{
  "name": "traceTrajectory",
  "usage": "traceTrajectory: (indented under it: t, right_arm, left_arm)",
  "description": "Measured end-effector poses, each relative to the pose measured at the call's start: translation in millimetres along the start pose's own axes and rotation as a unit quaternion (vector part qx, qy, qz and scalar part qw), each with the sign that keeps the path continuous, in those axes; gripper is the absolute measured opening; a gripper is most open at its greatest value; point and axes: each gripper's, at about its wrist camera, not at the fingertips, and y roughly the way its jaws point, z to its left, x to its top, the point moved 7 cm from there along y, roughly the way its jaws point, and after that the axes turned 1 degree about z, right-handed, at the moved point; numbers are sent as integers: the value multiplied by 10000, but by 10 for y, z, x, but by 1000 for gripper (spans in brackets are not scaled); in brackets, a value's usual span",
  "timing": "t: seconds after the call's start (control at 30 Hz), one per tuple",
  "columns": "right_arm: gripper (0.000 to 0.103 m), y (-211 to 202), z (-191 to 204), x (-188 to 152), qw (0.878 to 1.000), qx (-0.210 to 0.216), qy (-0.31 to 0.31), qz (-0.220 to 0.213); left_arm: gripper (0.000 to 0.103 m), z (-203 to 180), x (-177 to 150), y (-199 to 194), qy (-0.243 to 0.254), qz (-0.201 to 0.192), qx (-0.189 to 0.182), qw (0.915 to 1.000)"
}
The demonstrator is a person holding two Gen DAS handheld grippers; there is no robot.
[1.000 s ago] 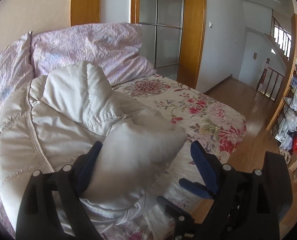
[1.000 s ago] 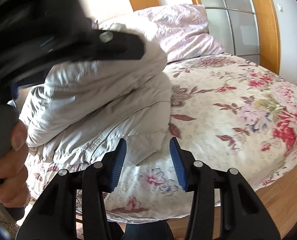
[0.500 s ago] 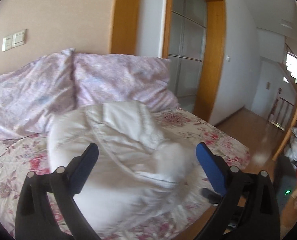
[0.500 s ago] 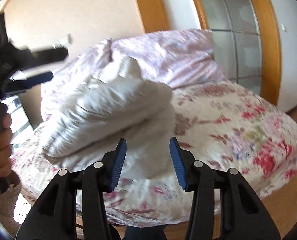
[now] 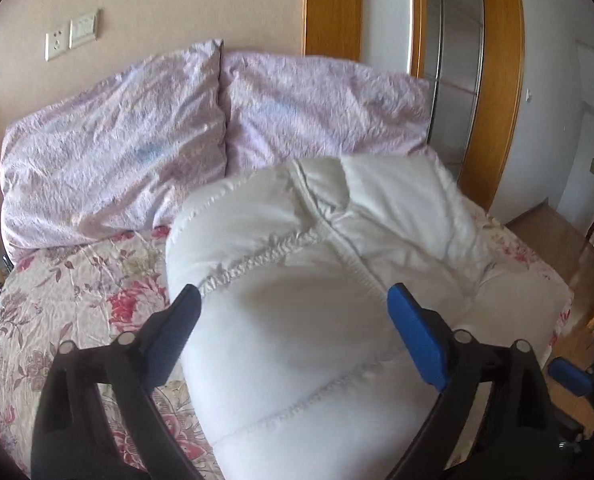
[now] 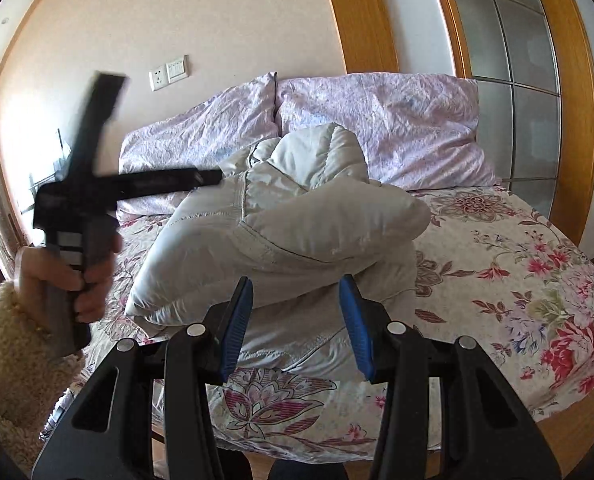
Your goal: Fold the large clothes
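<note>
A white puffy jacket [image 5: 317,280] lies bundled and folded over on the floral bedspread [image 5: 69,292]; it also shows in the right wrist view [image 6: 281,232]. My left gripper [image 5: 293,308] is open and empty, hovering just above the jacket. In the right wrist view the left gripper [image 6: 93,184] is held up in a hand at the left, blurred. My right gripper [image 6: 295,300] is open and empty, back from the jacket's near edge at the foot of the bed.
Two lilac pillows [image 6: 377,128] lean on the wall behind the jacket. The bed's [image 6: 517,280] right half is bare bedspread. A wood-framed glass door [image 6: 513,80] stands at the right. Wooden floor [image 5: 545,224] lies beyond the bed.
My left gripper let go of the jacket sleeve and lifted up and back. My right gripper pulled back from the bed. The jacket stays folded over on the bedspread.
</note>
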Motion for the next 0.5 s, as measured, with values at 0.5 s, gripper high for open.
traceTrajectory:
  t: [0.5]
  right_arm:
    - [47,596,358,1056,9967,-230,-776,-71]
  left_arm:
    - [90,-111,-137,421,130,178,-53,9997]
